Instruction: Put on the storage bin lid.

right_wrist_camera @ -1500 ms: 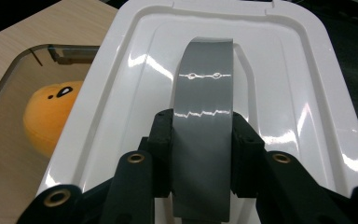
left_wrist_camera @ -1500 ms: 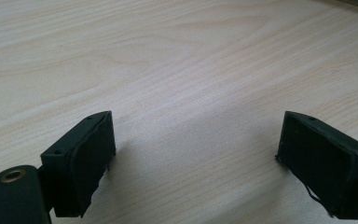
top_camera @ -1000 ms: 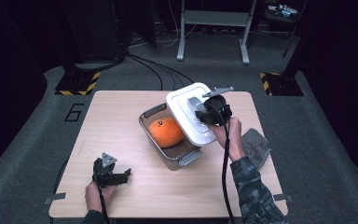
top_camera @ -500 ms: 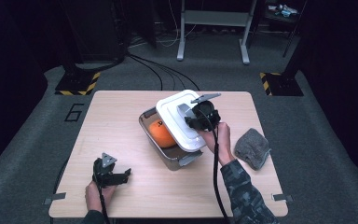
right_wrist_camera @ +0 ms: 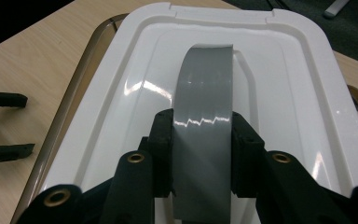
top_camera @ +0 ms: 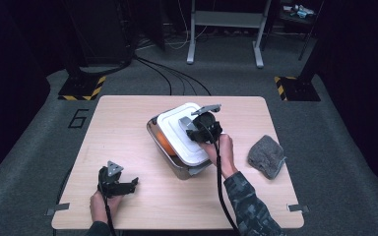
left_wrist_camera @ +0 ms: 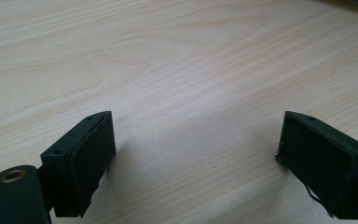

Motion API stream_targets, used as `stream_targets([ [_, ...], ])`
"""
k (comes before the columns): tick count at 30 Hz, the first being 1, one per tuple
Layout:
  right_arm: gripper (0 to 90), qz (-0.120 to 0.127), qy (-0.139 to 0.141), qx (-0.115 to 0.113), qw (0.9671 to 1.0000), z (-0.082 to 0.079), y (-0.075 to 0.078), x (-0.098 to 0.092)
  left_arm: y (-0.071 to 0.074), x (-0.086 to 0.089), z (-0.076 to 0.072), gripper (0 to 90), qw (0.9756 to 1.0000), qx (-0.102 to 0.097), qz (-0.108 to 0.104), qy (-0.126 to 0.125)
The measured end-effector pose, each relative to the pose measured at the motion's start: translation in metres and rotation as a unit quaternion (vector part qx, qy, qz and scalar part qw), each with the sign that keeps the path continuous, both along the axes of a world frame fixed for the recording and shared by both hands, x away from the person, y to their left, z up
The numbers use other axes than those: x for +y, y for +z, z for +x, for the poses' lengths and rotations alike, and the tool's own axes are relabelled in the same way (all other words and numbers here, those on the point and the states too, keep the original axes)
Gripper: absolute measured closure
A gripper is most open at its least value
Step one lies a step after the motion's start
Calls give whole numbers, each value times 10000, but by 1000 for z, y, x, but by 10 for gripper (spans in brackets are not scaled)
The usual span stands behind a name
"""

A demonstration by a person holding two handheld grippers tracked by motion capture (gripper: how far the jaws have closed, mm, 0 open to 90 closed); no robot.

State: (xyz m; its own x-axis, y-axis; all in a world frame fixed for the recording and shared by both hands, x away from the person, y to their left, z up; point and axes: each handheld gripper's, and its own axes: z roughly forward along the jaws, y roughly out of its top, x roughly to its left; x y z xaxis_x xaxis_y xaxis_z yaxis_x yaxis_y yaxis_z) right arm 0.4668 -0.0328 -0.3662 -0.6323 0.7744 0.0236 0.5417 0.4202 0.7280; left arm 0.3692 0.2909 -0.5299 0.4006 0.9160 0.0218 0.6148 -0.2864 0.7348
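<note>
From above, the right gripper holds the white lid over the metal tin, covering the orange thing. The left gripper rests wide apart, idle on the table. The right gripper view shows jaws clamped on the lid's grey handle for control.

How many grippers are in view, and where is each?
2: the left gripper rests open on the table near its front-left edge; the right gripper clamps the lid's grey handle over the container.

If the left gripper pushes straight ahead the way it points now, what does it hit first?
Probably the bare table: the open left gripper looks down along the wood with nothing between its jaws, though depth is hard to judge.
</note>
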Motion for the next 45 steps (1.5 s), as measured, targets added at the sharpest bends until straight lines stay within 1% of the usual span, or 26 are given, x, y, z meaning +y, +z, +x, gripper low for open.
stream_targets([
  [2,665,30,-31,37,10000,-1,-2,2,0,0,0,109,10000,0,2,-2],
  [4,665,47,5,20,10000,0,-4,5,0,0,0,109,10000,1,-2,1],
  [5,665,67,2,54,10000,0,-5,6,0,0,0,109,10000,1,-2,0],
  [7,665,59,66,12,10000,0,-6,9,0,0,0,109,10000,3,0,-1],
  [11,665,105,77,49,9999,1,-8,15,0,0,0,109,10000,0,0,0],
  [12,665,112,114,16,9999,1,-9,16,0,0,0,109,10000,1,5,-3],
  [15,665,156,151,78,9997,1,-11,21,0,0,0,110,10000,1,3,-2],
  [17,664,121,225,100,9996,2,-12,24,0,0,0,109,10000,-37,2,20],
  [19,664,113,285,92,9995,3,-15,26,0,0,0,110,10000,-35,1,20],
  [20,664,95,277,124,9995,2,-16,27,0,0,0,109,10000,-40,17,17],
  [23,664,60,299,112,9995,1,-18,27,0,0,0,110,10000,-34,1,18],
  [24,663,31,312,147,9994,1,-19,28,0,0,0,109,10000,-31,1,17],
  [26,663,37,321,96,9994,0,-21,27,0,0,0,110,10000,-35,-1,19],
  [29,649,42,316,97,9994,0,-21,28,0,0,0,109,10000,-20,-3,10],
  [31,576,-57,293,102,9995,1,-21,28,0,0,0,110,10000,-16,6,9],
  [32,524,-16,269,109,9996,0,-20,27,0,0,0,109,10000,-36,1,21],
  [33,480,-14,263,173,9995,0,-19,26,0,0,0,110,10000,-13,7,8],
  [34,436,-18,265,118,9996,-1,-18,25,0,0,0,109,10000,-29,1,17],
  [35,397,-12,256,81,9996,-1,-17,24,0,0,0,110,10000,2,3,-3],
  [36,335,11,229,85,9997,-3,-15,21,-1,0,0,110,10000,-39,-1,21],
  [37,279,39,229,29,9997,-5,-12,18,-1,-1,0,110,10000,-61,-46,57],
  [38,245,53,238,-2,9997,-6,-10,16,-1,-1,0,110,10000,-59,-45,56],
  [39,215,96,203,-7,9997,-7,-8,13,-1,-1,0,110,10000,-59,-44,55],
  [40,192,118,230,-73,9996,-9,-5,10,-1,-1,0,110,10000,-58,-41,54],
  [42,151,206,128,-110,9996,-13,-1,3,0,-1,0,110,10000,-25,-39,32],
  [45,135,252,176,-232,9993,-18,5,-7,-1,-1,0,110,10000,-61,-46,56],
])
